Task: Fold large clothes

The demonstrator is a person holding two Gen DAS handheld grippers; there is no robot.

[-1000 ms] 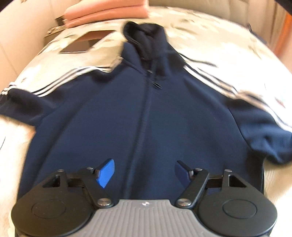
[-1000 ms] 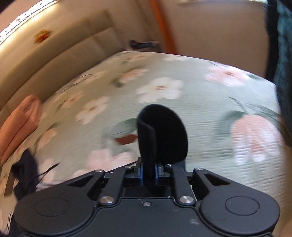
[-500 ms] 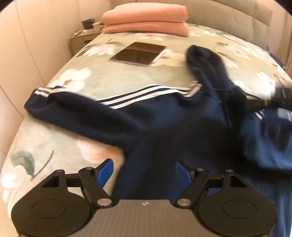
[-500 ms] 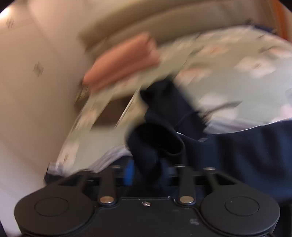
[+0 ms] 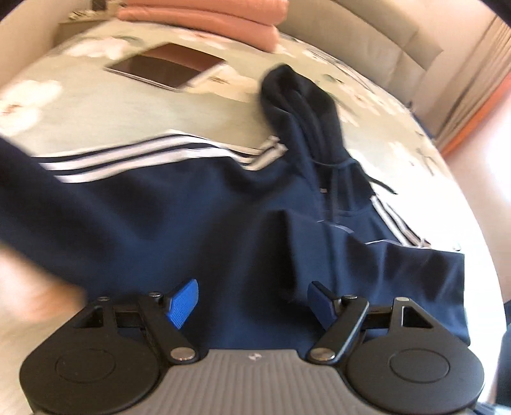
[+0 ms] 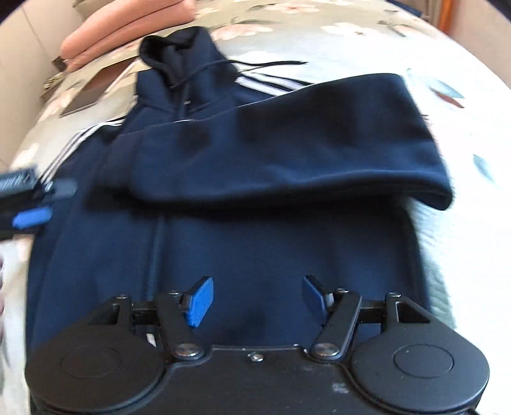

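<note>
Now one sleeve (image 6: 287,137) lies across the hoodie (image 6: 242,249); both my tools, left tool (image 5: 252,301) and right tool (image 6: 255,298), spread empty; next, the striped far-left sleeve (image 5: 105,166).

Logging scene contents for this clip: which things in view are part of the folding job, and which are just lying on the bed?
Part of the job:
- navy hoodie, one sleeve already laid across its chest
- left gripper, open
- right gripper, open

Just lying about:
- folded pink blankets near the headboard
- flat tablet-like slab
- floral bedspread underneath
</note>
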